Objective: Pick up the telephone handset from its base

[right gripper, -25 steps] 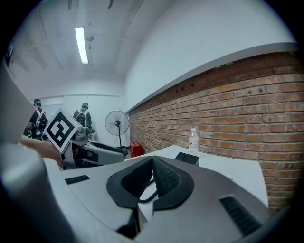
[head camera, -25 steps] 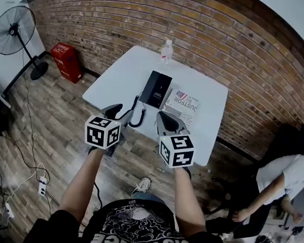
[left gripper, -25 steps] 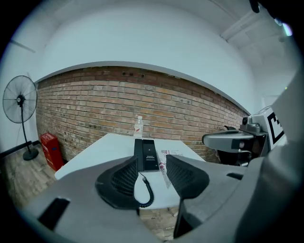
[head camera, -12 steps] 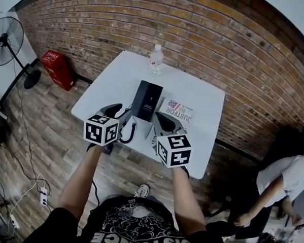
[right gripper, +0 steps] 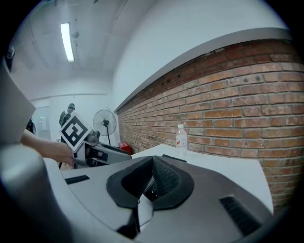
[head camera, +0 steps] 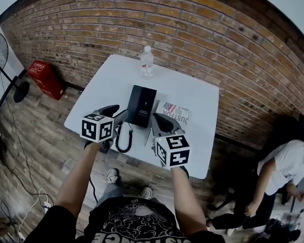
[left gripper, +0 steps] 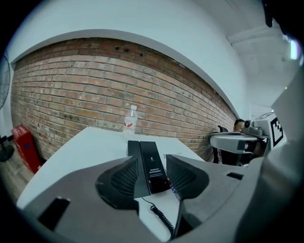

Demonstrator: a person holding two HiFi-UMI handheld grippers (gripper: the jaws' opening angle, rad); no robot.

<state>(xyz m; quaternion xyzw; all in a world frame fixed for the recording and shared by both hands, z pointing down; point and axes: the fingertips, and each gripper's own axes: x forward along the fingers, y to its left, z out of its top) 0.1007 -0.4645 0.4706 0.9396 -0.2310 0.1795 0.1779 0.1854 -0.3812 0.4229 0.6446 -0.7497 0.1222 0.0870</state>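
The glossy black slab-shaped telephone (head camera: 142, 106) lies flat on the smooth white table (head camera: 194, 95), handset seated on its base, with the coiled black cord (head camera: 121, 142) trailing toward the near edge. The left claw (head camera: 117, 113) hovers just short of it, ribbed pads spread wide and empty (the telephone shows in the gap). The right claw (head camera: 159, 120) hangs beside it, pads pressed together on nothing.

Clear plastic water bottle (head camera: 146, 61) sits at the square white table's (head camera: 110, 88) far edge, white printed leaflet (head camera: 175, 114) lying flat nearer the right edge.

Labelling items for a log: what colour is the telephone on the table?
The telephone is black, clearest in the head view.
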